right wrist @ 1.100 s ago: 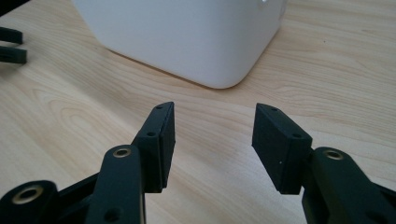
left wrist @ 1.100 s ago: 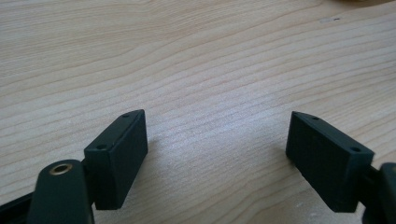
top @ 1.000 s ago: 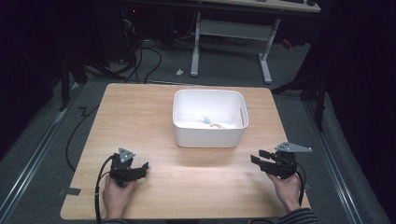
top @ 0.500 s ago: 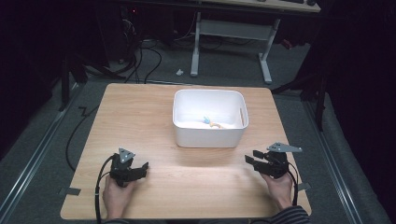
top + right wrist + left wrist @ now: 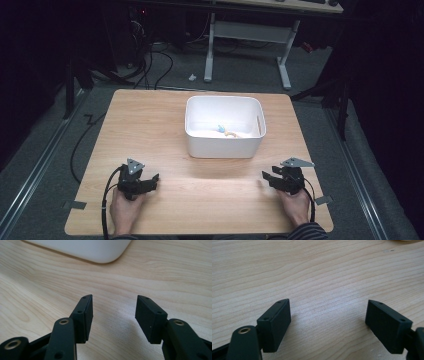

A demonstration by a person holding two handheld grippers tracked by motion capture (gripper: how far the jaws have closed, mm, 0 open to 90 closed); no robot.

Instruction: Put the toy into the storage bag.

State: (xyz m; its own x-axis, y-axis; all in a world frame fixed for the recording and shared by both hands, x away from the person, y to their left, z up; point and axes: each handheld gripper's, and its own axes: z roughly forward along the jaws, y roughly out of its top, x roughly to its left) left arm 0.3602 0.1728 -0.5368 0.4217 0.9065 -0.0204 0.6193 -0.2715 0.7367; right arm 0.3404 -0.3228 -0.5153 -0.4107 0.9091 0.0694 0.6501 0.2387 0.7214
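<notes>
High view: both hands low on table (image 5: 165, 115), left gripper (image 5: 150, 181) and right gripper (image 5: 268, 178) agape, empty

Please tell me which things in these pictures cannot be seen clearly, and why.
- Small items in the white bin, high view: too small to identify.
- White bin, right gripper view: cut off by the top edge.
- Person's forearms, high view: cut off by the bottom edge.
- Room behind the table, high view: too dark.

Matt wooden table (image 5: 150, 125), smooth plastic bin (image 5: 222, 145)
</notes>
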